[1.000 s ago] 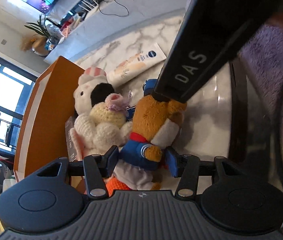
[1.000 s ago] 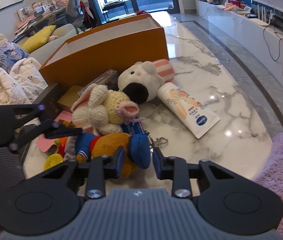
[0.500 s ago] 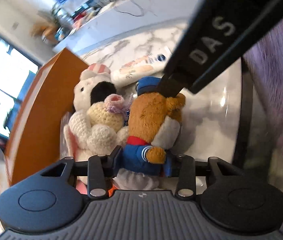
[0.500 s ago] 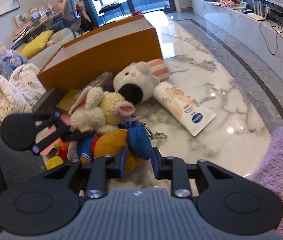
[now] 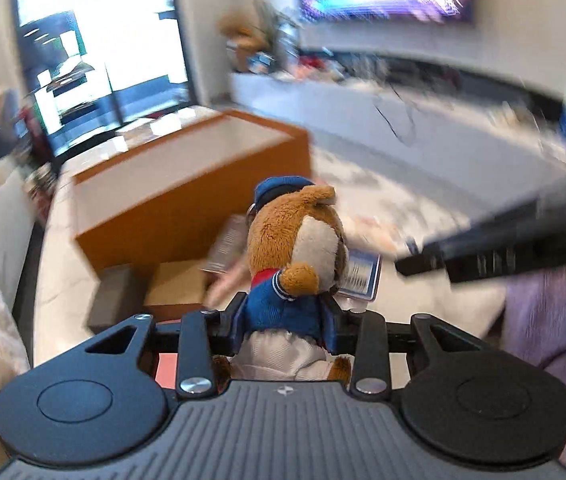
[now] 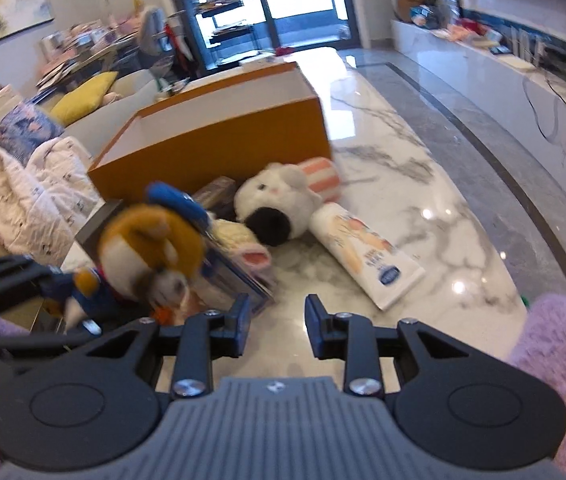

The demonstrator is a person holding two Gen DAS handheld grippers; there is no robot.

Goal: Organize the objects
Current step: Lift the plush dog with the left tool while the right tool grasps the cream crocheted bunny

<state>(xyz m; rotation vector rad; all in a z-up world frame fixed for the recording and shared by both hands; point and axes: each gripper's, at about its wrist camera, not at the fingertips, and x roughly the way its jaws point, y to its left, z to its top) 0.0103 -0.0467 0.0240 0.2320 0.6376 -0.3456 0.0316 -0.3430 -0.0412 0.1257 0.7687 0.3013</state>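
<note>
The left gripper [image 5: 286, 322] is closing on the teddy bear [image 5: 297, 256] at its blue jacket, mid-frame. Carry it level over the orange box [image 5: 187, 184] at upper left, then release. The right gripper [image 6: 276, 326] gapes empty.

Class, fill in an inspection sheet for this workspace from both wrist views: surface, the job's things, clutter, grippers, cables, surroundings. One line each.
Surface: white marble table, glossy.
Job's things: bear in blue jacket, lifted clear of the pile; orange box open, its floor hidden; white plush, knitted bunny and tube lying on the table.
Clutter: small boxes and a barcoded card before the orange box.
Grippers: left gripper closing, pads pressed on the bear's body; right gripper empty, jaws apart, above the table.
Cables: one on the far TV bench.
Surroundings: sofa with yellow cushion, glass doors, TV, purple sleeve.
</note>
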